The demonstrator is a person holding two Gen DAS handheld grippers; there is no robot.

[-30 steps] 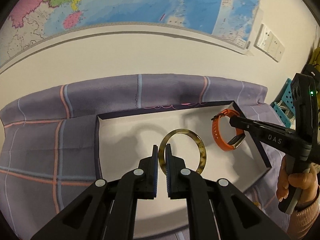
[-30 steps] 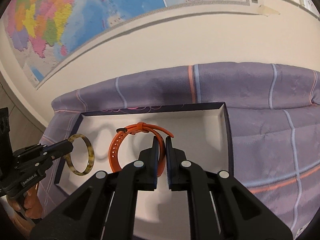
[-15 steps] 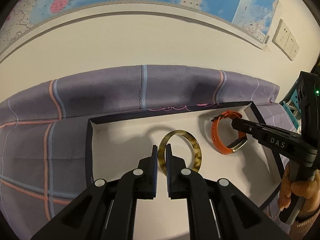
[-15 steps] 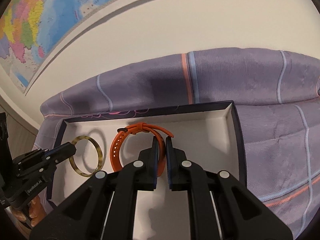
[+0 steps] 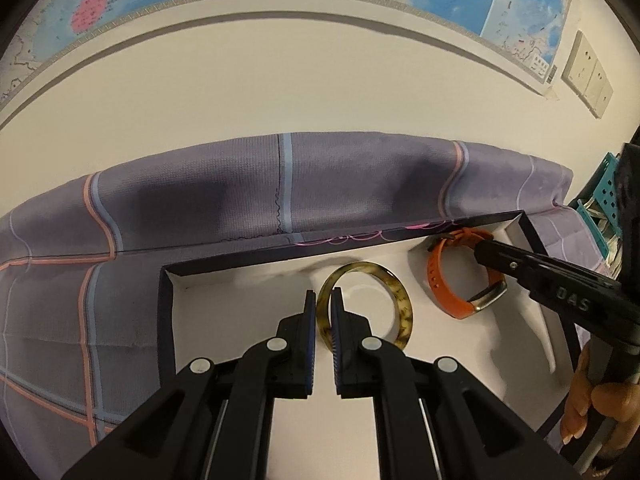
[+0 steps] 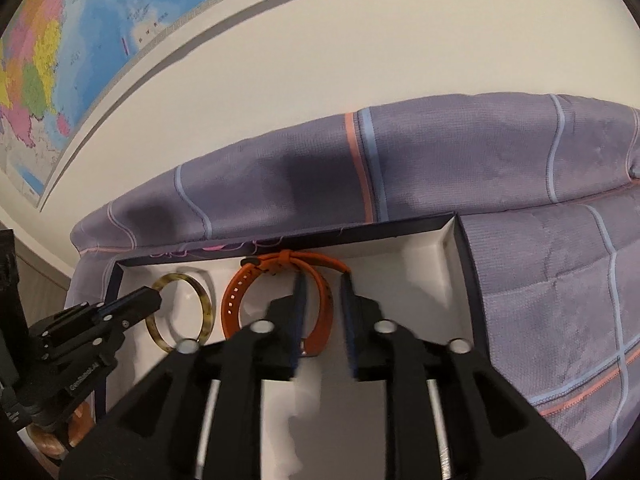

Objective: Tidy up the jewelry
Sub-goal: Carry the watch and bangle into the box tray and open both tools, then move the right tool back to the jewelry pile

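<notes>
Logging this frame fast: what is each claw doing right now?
Left claw: shut on the bangle.
Right claw: open, watch band between its fingers.

Your left gripper (image 5: 323, 300) pinches the near-left rim of the tortoiseshell bangle (image 5: 394, 294), its 2 blue-padded jaws closed on the ring inside the white-lined box (image 5: 208, 280). Just right of the bangle lies the orange watch band (image 5: 440, 296). Your right gripper (image 5: 480, 250) reaches in from the right, its tip at the band's upper loop. The box sits on a purple plaid cloth (image 5: 200, 208).
</notes>
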